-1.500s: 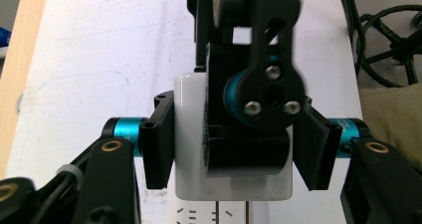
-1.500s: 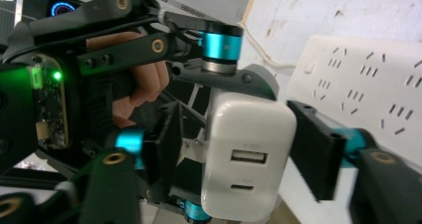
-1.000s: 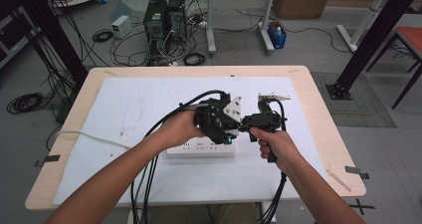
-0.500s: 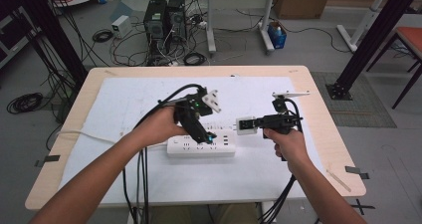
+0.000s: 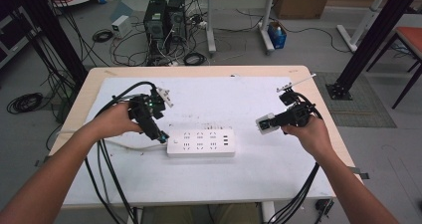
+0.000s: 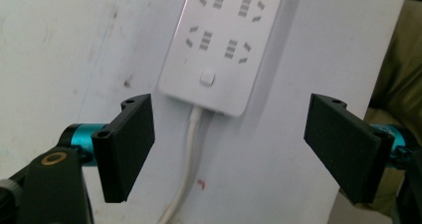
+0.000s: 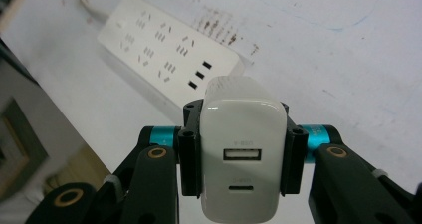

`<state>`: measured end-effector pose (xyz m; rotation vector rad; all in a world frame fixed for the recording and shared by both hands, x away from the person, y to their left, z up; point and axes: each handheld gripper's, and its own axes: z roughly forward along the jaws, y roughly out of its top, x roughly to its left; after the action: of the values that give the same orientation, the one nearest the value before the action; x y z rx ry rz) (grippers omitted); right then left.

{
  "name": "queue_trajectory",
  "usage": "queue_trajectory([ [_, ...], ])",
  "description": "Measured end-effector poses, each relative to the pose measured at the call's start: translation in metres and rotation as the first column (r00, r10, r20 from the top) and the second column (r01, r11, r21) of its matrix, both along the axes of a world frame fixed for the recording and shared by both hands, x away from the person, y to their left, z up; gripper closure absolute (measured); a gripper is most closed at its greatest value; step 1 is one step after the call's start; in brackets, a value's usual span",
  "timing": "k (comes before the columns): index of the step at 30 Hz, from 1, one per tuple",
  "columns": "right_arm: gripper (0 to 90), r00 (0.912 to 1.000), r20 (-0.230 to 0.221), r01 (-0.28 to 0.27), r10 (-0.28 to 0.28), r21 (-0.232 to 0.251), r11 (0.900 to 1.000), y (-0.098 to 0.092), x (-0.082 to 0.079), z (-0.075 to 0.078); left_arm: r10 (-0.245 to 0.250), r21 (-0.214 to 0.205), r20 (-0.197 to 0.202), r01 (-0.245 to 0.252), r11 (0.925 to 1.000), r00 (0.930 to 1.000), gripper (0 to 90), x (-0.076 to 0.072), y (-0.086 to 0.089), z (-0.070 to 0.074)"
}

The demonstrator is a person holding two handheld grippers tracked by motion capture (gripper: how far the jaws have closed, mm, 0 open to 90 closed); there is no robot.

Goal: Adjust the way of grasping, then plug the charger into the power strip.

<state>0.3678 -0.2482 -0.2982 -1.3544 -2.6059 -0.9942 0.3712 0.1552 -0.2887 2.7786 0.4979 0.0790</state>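
While cables and computer towers crowd the floor behind a white-topped table, the right gripper hangs above its right side, clamped on a charger, ports toward the camera. Left gripper, jaws just opened and empty, points down at the strip's left end; the strip lies crosswise.

The power strip is lying on the table, near its middle, with its cord running off its left end. The left claw is hovering just beside that left end. The right claw is sitting well to the strip's right, gripping a charger. Behind the table, computer towers are standing on the floor, probably among loose cables.
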Motion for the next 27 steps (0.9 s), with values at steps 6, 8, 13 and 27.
queue_trajectory([
  [6,62.0,0.9957,0.034,-0.082,0.086,-0.119,0.9895,0.008,-0.003,0.016,0.031,0.055,-0.004,-0.031,0.998,0.9995,20.1,-0.003,0.023,-0.003],
  [8,62.0,0.9924,0.05,-0.102,0.112,-0.169,0.9803,0.012,-0.005,0.02,0.027,0.07,-0.008,-0.027,0.9972,0.9996,20.2,-0.006,0.028,-0.004],
  [13,62.0,0.985,0.067,-0.139,0.159,-0.235,0.9619,0.018,-0.005,0.026,0.014,0.081,-0.006,-0.014,0.9966,0.9999,20.2,-0.011,0.039,-0.001],
  [27,61.9,0.9738,0.058,-0.198,0.22,-0.261,0.9449,0.031,-0.005,0.028,0.052,0.069,0.004,-0.052,0.9963,0.9987,20.2,-0.016,0.054,0.007],
])
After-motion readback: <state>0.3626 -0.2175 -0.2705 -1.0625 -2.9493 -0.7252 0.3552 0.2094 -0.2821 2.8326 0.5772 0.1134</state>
